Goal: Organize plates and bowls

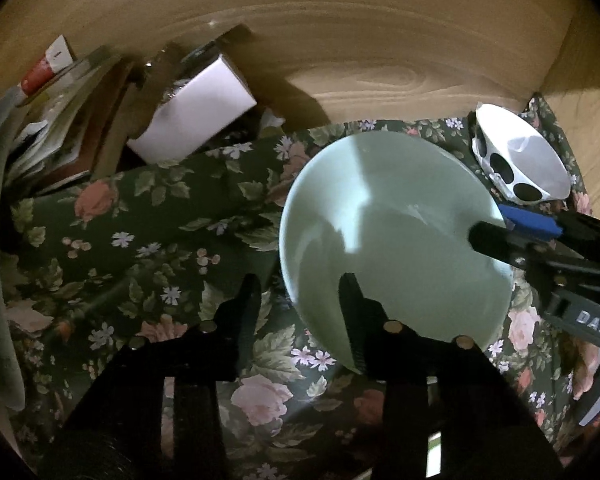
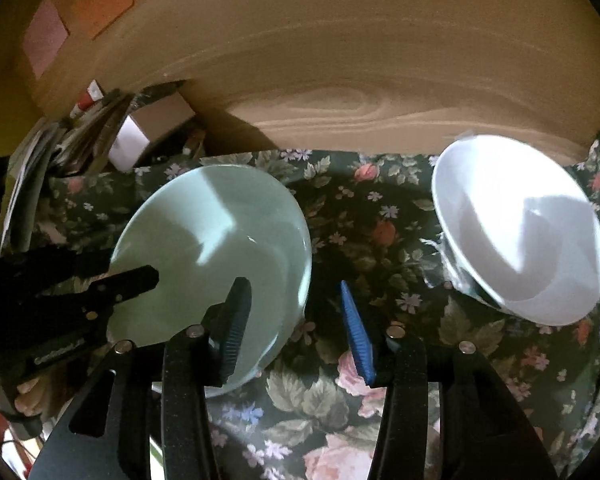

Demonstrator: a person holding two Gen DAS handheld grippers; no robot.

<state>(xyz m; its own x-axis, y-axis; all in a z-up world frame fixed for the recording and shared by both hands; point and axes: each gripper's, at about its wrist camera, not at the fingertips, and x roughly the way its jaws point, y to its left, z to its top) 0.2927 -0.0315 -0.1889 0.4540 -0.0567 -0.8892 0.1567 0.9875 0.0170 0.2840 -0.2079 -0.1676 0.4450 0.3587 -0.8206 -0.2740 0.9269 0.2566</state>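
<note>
Left wrist view puts the pale green bowl [image 1: 392, 240] on the floral cloth [image 1: 140, 240], right of centre, with the left gripper [image 1: 300, 304] straddling its near-left rim: one finger lies over the inside, the other outside over the cloth, the jaws narrowed but not visibly pinching the wall, so I read them as not yet gripping. The right gripper [image 1: 496, 226] straddles the bowl's right rim in the same way, its dark finger inside and its blue pad outside; in the right wrist view its jaws [image 2: 296, 320] stand part open around that rim with a visible gap. Glazed ceramic like this is probably stiff, moderately heavy, slick and chip-prone, so the rim wall is the sensible hold, pinched squarely and lifted level. A white bowl [image 2: 520, 228] sits well apart to the right, near the wooden wall [image 2: 340, 60]. Only the left view shows the dark oval spots on that bowl's outside; only the right view shows its full inside and the stretch of cloth between the two bowls.
</note>
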